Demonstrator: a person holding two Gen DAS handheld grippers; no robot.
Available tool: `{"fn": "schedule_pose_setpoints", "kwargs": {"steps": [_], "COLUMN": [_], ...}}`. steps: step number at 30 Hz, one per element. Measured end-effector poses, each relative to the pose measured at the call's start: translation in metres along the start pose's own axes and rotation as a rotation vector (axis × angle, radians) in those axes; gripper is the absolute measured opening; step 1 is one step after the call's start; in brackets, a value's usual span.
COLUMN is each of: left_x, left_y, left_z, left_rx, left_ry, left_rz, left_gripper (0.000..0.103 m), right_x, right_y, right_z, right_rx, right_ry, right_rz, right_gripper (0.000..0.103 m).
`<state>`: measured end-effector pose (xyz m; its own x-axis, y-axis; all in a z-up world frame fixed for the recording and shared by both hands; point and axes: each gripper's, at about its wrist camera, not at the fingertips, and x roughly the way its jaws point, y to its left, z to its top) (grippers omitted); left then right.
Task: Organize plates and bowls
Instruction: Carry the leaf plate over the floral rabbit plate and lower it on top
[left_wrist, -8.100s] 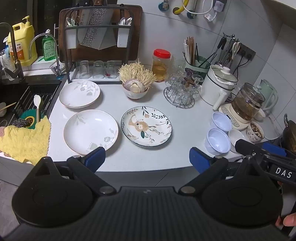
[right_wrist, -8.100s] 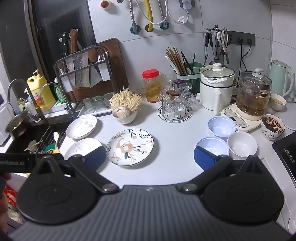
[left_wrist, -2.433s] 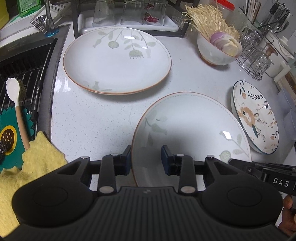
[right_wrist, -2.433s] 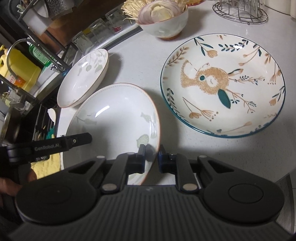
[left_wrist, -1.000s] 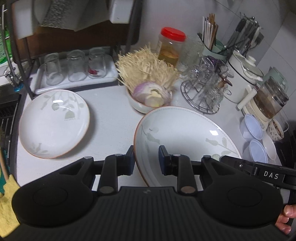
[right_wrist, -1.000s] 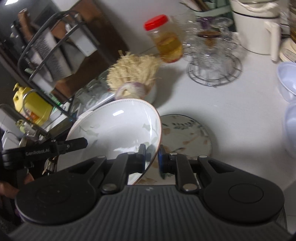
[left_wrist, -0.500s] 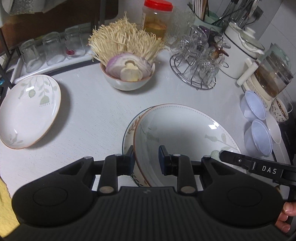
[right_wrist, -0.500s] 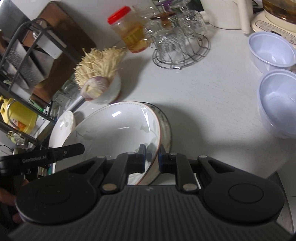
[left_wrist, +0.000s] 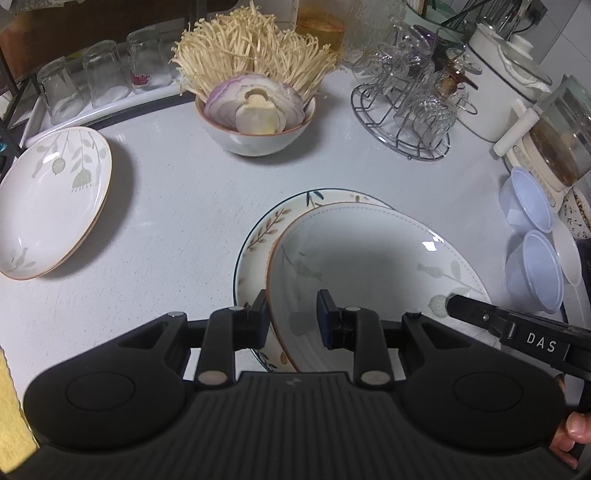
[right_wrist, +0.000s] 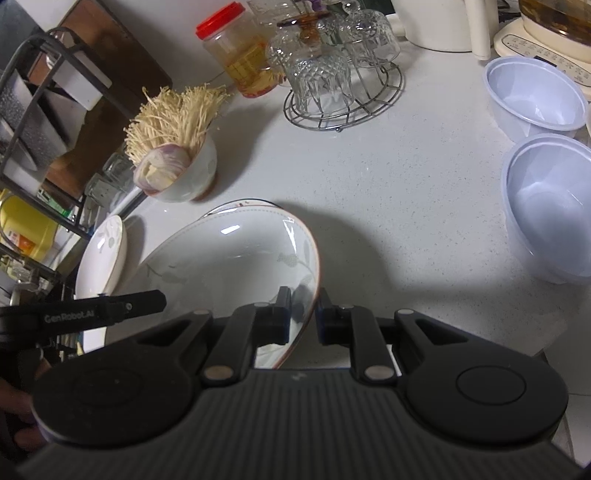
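Both grippers hold one white plate with a brown rim and pale leaf print (left_wrist: 369, 258), seen also in the right wrist view (right_wrist: 229, 266). My left gripper (left_wrist: 291, 317) is shut on its near left rim. My right gripper (right_wrist: 302, 312) is shut on its right rim. The plate sits low over the painted plate with a dark blue rim (left_wrist: 266, 229), which shows only as a sliver at the far edge in the right wrist view (right_wrist: 240, 204). A second white leaf plate (left_wrist: 51, 199) lies at the left, also in the right wrist view (right_wrist: 103, 254).
A bowl of onion and enoki mushrooms (left_wrist: 255, 122) stands behind the plates. A wire rack of glasses (left_wrist: 406, 110) is at the back right. Two pale plastic bowls (right_wrist: 550, 206) and a kettle base sit at the right. A glass tray (left_wrist: 92, 85) is at the back left.
Both grippers have carried the white plate rightward from near the sink and lowered it over the painted plate. It now sits closer to the painted plate than half a second ago.
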<state>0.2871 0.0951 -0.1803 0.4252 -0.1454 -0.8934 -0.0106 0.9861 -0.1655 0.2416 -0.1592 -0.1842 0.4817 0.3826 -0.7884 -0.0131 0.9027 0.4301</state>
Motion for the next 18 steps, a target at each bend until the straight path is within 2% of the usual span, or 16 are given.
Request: {"fn": "schedule_pose_setpoints", "kwargs": {"steps": [12,18], "left_x": [0.019,0.020], "left_y": [-0.001,0.003], "left_z": [-0.007,-0.006], "left_rx": [-0.018,-0.045], "left_ry": [0.053,0.040], "left_rz": [0.049,0.066], "left_gripper": [0.031,0.031], "right_x": [0.012,0.019], "right_y": [0.002,0.002], "right_z": [0.002,0.002], "right_rx": [-0.078,-0.071], "right_ry": [0.005,0.000], "right_rz": [-0.024,-0.012], "right_gripper": [0.017,0.017]}}
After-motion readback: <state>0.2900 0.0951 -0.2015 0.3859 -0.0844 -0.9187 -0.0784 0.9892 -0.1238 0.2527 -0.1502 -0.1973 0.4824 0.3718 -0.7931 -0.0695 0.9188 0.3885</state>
